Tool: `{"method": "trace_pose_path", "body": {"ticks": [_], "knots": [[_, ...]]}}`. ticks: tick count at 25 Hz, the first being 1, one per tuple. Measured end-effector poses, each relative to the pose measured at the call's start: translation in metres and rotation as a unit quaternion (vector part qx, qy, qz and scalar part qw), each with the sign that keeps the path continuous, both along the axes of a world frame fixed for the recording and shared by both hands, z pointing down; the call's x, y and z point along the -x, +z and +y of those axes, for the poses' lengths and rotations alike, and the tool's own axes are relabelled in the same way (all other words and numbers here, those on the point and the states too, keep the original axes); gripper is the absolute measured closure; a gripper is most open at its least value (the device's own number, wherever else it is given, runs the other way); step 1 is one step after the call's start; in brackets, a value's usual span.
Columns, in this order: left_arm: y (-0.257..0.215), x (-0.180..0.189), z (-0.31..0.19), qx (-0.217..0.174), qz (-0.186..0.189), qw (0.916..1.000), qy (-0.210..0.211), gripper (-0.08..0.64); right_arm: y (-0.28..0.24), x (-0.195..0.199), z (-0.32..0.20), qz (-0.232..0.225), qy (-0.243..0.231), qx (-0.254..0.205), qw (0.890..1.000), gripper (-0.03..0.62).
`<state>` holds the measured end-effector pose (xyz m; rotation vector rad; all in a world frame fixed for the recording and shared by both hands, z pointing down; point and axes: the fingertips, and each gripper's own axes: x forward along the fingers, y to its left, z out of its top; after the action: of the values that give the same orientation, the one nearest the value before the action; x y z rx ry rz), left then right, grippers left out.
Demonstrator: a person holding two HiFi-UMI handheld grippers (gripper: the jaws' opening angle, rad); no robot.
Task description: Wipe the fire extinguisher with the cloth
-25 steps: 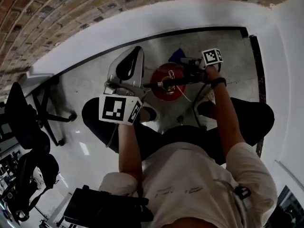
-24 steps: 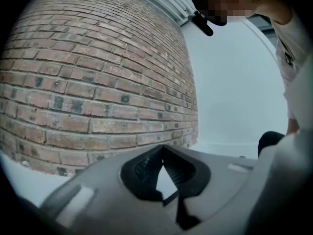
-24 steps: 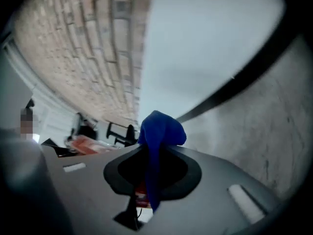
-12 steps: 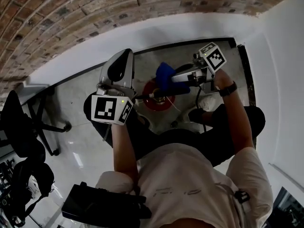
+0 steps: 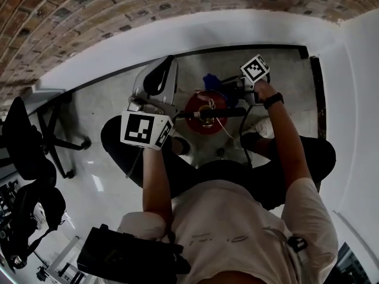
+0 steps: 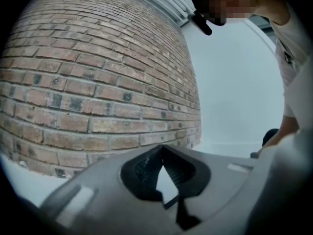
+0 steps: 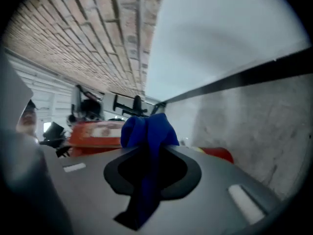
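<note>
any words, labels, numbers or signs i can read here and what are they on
No text in any view is legible.
Label on the fire extinguisher: pale print on red, too blurred to read.
Print on the shirt: faint marks, too small to read.
One marker cube and the other: black and white square patterns, no letters.
The cloth: plain blue, no print.
</note>
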<state>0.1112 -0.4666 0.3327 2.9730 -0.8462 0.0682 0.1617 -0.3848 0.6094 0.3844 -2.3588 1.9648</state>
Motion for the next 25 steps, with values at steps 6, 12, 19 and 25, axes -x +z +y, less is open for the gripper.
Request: {"method": "trace_pose_path", "body": {"ticks": [6, 12, 19, 25], "knots": [[0.031, -0.001, -0.004, 0.020, -0.017, 0.9996, 0.001, 0.560, 0.170, 0.008, -0.001, 0.136, -0.001, 0.053, 0.989, 0.535], [0.051, 0.017, -0.017, 0.036, -0.024, 0.9987, -0.027, 0.560, 0.275, 0.003, -0.004, 0.270, 0.016, 0.062, 0.961, 0.537], [0.037, 0.032, -0.030, 0.030, -0.014, 0.9988, -0.036, 0.560, 0.176, 0.006, -0.058, 0.223, -0.020, -0.030, 0.974, 0.535], [0.003, 0.047, -0.031, 0.009, 0.014, 0.9991, -0.039, 0.560, -0.104, -0.004, -0.095, -0.030, -0.067, -0.115, 0.991, 0.534]]}}
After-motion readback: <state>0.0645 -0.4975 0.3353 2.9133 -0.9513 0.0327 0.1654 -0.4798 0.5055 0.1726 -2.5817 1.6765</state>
